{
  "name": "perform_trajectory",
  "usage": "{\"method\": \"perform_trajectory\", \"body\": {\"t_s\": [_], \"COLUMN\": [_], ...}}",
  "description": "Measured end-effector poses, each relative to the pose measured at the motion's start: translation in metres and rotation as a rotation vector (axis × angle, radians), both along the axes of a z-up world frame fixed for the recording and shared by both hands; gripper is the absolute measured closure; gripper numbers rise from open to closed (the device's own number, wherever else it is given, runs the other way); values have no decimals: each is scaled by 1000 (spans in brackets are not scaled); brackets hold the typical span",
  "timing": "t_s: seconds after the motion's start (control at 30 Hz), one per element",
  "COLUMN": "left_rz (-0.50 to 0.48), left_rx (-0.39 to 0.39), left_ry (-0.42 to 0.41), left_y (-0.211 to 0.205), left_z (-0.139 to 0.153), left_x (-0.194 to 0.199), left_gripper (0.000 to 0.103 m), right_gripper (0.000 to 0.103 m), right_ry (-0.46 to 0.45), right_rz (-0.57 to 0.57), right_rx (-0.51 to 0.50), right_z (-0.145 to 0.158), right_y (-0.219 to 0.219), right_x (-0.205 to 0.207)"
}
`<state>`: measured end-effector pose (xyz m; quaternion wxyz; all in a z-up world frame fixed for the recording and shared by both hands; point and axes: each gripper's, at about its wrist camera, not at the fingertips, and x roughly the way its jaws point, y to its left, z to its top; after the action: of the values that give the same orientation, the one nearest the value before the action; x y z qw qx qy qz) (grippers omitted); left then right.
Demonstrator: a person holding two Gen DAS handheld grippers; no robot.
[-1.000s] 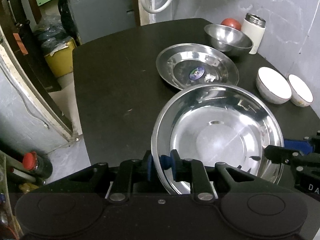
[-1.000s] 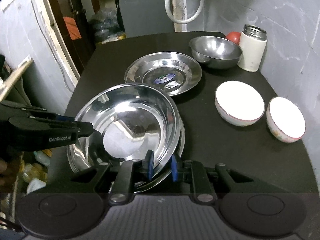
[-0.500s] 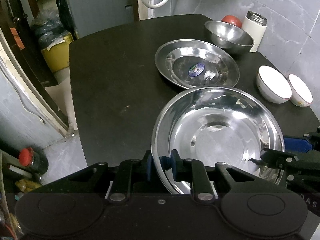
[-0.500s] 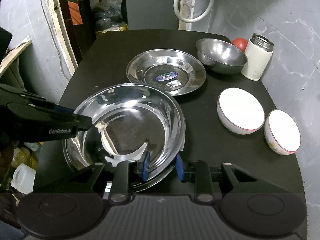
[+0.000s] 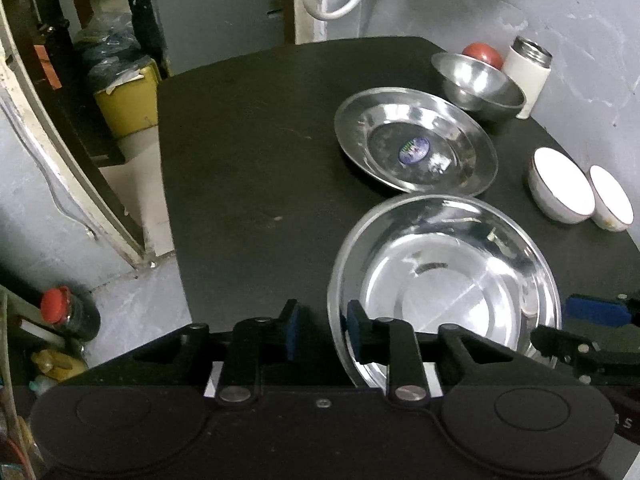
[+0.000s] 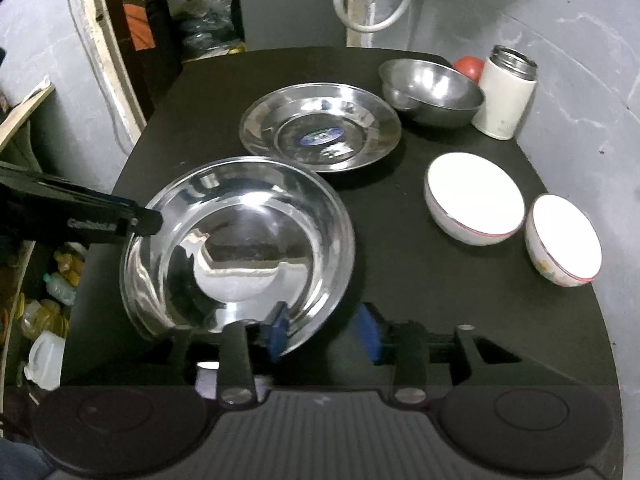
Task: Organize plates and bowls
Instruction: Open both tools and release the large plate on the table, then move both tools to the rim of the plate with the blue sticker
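Both claws have opened within the last second. The left claw [image 5: 322, 330] now stands wide, its inner pad inside the rim of the near steel plate [image 5: 444, 284] and its outer pad clear of it; half a second ago it was clamped on that rim. The right claw [image 6: 324, 330] is likewise wide, astride the opposite rim and no longer gripping. The plate therefore appears released onto the worktop [image 5: 248, 184], directly ahead of both claws. Judgement: this placement is complete and both claws are free to back off. Beyond it lie the labelled steel plate [image 6: 320, 128], the steel bowl [image 6: 432, 90], and, ahead-right of the right claw, two white bowls [image 6: 474, 200], still unstacked.
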<state>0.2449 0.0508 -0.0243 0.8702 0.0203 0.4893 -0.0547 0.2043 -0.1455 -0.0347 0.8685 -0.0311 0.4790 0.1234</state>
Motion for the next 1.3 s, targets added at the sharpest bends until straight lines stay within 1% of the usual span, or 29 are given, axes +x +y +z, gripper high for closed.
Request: {"method": "perform_trajectory", "body": {"t_s": [0.03,0.07,0.1,0.13,0.17,0.2,0.23,0.3,0.33,0.47,0.6,0.67,0.73,0.87,1.0,1.1,1.17,1.3], "left_rz": [7,14,23,36,53,70,85,108,115,101,78,78,99,169,200,194,180,140], "left_rx": [-2,-6,-12,-15,-15,-12,-8,5,11,31,30,9,-22,-87,-111,-127,-126,-88], "left_ry": [-8,-19,-34,-49,-69,-91,-109,-126,-132,-125,-113,-109,-109,-159,-159,-152,-148,-130], "left_y": [2,4,6,8,10,11,12,14,15,17,23,28,34,44,44,40,36,26], "left_z": [2,4,6,8,11,13,15,17,17,15,11,10,10,13,11,9,8,0], "left_x": [1,2,3,4,7,8,10,16,18,26,32,37,44,59,83,97,104,120], "left_gripper": [65,54,40,33,22,14,12,3,2,1,1,1,1,1,1,1,1,1], "right_gripper": [47,44,39,30,24,13,7,4,2,1,1,0,0,0,0,0,0,0], "right_ry": [-4,-6,-10,-12,-17,-23,-30,-35,-30,-3,-13,-25,-40,-96,-134,-155,-161,-167], "right_rz": [-9,-18,-29,-39,-49,-58,-64,-75,-80,-97,-125,-139,-147,-153,-167,-178,-180,-171], "right_rx": [2,7,14,16,19,25,33,44,44,51,62,68,63,53,87,90,104,146], "right_z": [0,1,1,1,1,2,2,2,1,-5,-6,-6,-5,0,7,8,7,5], "right_y": [-2,-5,-8,-9,-11,-13,-14,-16,-15,-16,-17,-18,-17,-16,-17,-15,-12,-7], "right_x": [0,-1,-1,0,0,1,1,3,4,6,7,7,7,10,23,35,43,57]}}
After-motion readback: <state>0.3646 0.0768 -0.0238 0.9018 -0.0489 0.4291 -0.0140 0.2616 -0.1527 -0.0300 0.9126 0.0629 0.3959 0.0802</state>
